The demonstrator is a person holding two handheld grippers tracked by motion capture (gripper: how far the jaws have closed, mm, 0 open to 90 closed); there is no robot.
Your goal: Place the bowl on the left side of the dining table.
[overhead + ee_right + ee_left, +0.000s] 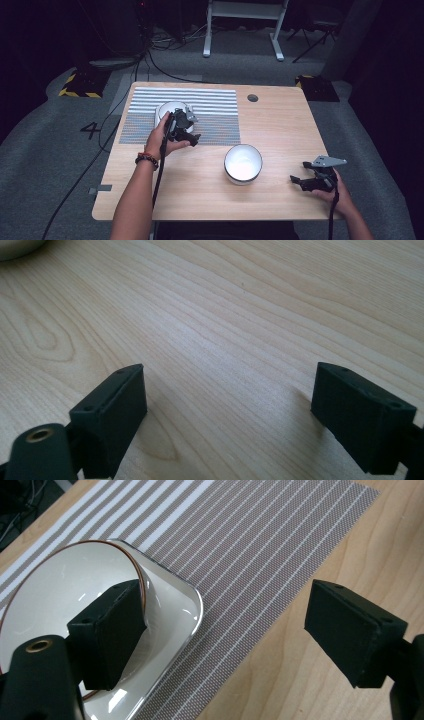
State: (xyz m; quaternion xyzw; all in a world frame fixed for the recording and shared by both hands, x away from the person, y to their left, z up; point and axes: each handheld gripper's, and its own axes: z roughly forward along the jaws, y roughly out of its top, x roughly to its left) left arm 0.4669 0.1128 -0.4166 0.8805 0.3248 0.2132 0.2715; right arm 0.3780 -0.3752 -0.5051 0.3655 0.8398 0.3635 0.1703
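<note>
On the far left of the worktop, over the striped mat, my left tool hangs at the near right edge of a white dish with a thin brown rim line. Its jaws stand wide apart with nothing between them. In the left gripper view one jaw sits over the inside of the dish, just past its rim, while the other is out over bare wood beyond the edge of the mat. So the rim lies toward one side of the gap rather than in its middle, and I judge that a grip on it would call for shifting the tool toward the dish until the wall sits squarely between the jaws. Whether the inner jaw touches the dish I cannot tell. My right tool is spread open and empty too, low at the near right of the worktop, well apart from the dish. A white bowl stands between the two tools, nearer the right one. For the dish, my left hand is plainly the closer.
</note>
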